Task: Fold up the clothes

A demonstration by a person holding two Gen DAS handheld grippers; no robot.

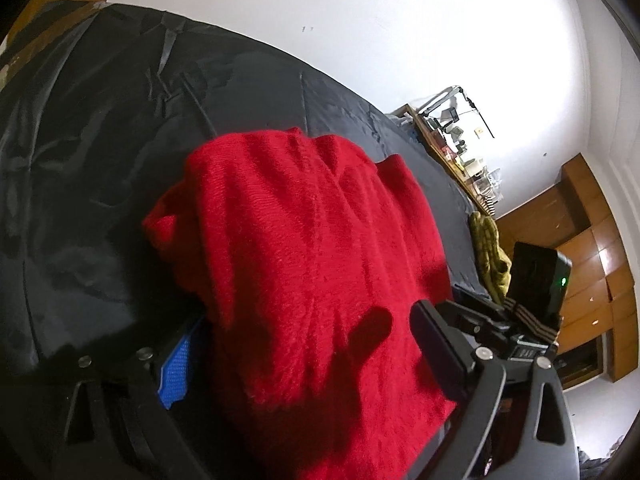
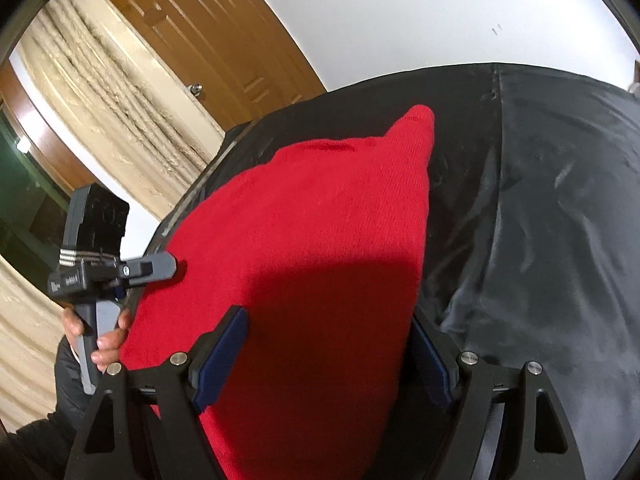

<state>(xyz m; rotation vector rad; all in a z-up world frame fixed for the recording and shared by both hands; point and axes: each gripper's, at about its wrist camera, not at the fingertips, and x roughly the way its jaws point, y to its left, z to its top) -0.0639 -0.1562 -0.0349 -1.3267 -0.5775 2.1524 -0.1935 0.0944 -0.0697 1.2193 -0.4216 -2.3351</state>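
The red knitted sweater [image 1: 312,264] is laid on a black sheet [image 1: 80,160] that covers the work surface, already doubled over itself so that one sleeve or corner [image 2: 416,132] is seen poking out at the far end. The step in hand is judged to be a release after a fold, with the garment only partly folded. The left gripper [image 1: 300,344] is held with its jaws wide apart; the sweater lies between them, but no pad is seen pressing on it. The right gripper [image 2: 328,356] is likewise spread, its blue pads [image 2: 224,356] set to either side of the cloth without being closed on it. The next move is judged to call for a fresh hold on a free edge, so that another fold can be made. The near hem is cut off at the bottom of both views, and how many layers are stacked cannot be told. An olive garment [image 1: 490,256] is seen at the sheet's far edge.
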